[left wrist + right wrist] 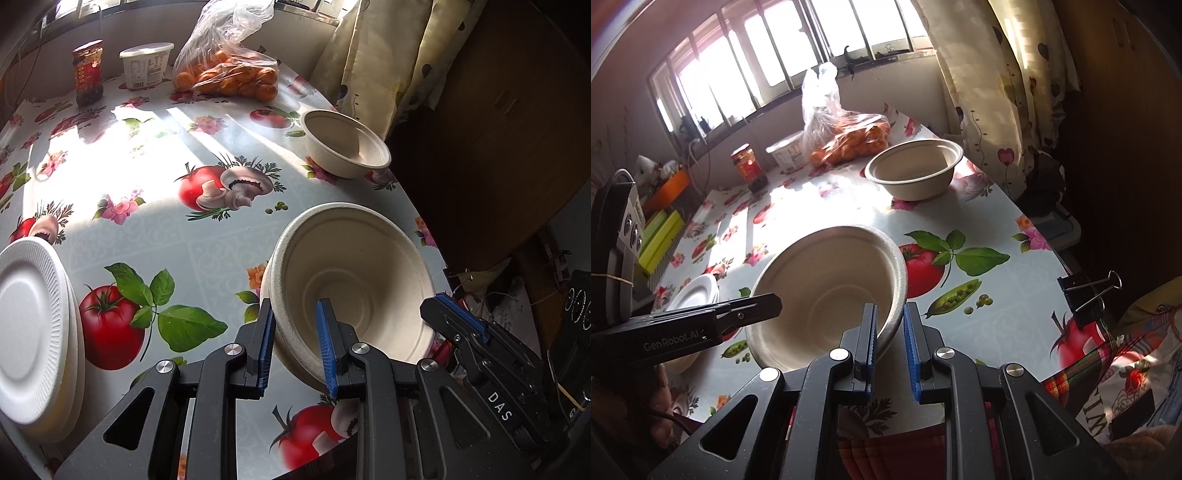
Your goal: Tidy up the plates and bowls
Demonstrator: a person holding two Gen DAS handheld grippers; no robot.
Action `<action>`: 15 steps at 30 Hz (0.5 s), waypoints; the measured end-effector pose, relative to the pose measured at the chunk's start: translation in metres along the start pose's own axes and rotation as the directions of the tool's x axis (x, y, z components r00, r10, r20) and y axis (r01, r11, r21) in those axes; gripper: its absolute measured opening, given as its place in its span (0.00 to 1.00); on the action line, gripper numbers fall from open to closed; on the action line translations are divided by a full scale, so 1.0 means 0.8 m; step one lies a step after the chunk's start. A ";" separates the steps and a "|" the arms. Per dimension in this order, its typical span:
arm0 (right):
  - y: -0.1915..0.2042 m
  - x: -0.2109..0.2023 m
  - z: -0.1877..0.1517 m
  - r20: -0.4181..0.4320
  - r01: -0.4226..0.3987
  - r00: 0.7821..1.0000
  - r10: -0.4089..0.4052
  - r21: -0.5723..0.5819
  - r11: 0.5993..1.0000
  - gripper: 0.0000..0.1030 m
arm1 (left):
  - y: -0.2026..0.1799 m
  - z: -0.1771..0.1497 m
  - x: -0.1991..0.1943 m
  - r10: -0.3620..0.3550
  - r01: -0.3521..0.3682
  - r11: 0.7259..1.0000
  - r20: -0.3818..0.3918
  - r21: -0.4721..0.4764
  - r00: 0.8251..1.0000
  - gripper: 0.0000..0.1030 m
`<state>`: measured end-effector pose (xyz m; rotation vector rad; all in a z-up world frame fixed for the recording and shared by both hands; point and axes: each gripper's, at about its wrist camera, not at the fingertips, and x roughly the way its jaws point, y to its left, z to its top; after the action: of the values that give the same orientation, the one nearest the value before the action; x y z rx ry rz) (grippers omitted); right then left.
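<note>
You clamp 1 tilted bowl [354, 284] with 2 grippers, left [295, 343] and right [891, 350] pinching its rim, spare bowl [345, 144] at 1 o'clock.

A tablecloth [155, 236] printed with tomatoes, mushrooms, peas and pink flowers covers the table, with a bright patch of sunlight across it. At its far edge stand a red-labelled jar [88, 72] of dark sauce and, just beside it, a white lidded tub [146, 65]. Next to the tub slumps a clear plastic bag of oranges [231, 72]. A black binder clip [1086, 295] grips the cloth's near edge. A heart-patterned curtain [1004, 88] hangs beside the barred window [768, 59].
</note>
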<state>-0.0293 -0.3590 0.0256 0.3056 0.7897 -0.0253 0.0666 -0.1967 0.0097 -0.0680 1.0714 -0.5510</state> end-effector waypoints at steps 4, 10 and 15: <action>0.000 0.000 -0.001 0.000 0.003 1.000 -0.003 -0.002 1.000 0.15 | 0.000 0.000 -0.001 0.005 -0.005 1.000 0.003 0.003 1.000 0.23; 0.000 0.001 -0.002 0.000 0.002 1.000 -0.002 -0.001 1.000 0.15 | -0.001 -0.001 0.000 0.011 -0.011 1.000 0.005 0.003 1.000 0.23; 0.000 0.001 -0.001 -0.001 0.003 1.000 -0.003 -0.002 1.000 0.15 | 0.001 -0.001 -0.002 0.017 -0.017 1.000 0.012 -0.004 1.000 0.30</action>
<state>-0.0296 -0.3587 0.0245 0.3030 0.7910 -0.0274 0.0652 -0.1953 0.0104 -0.0655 1.0602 -0.5332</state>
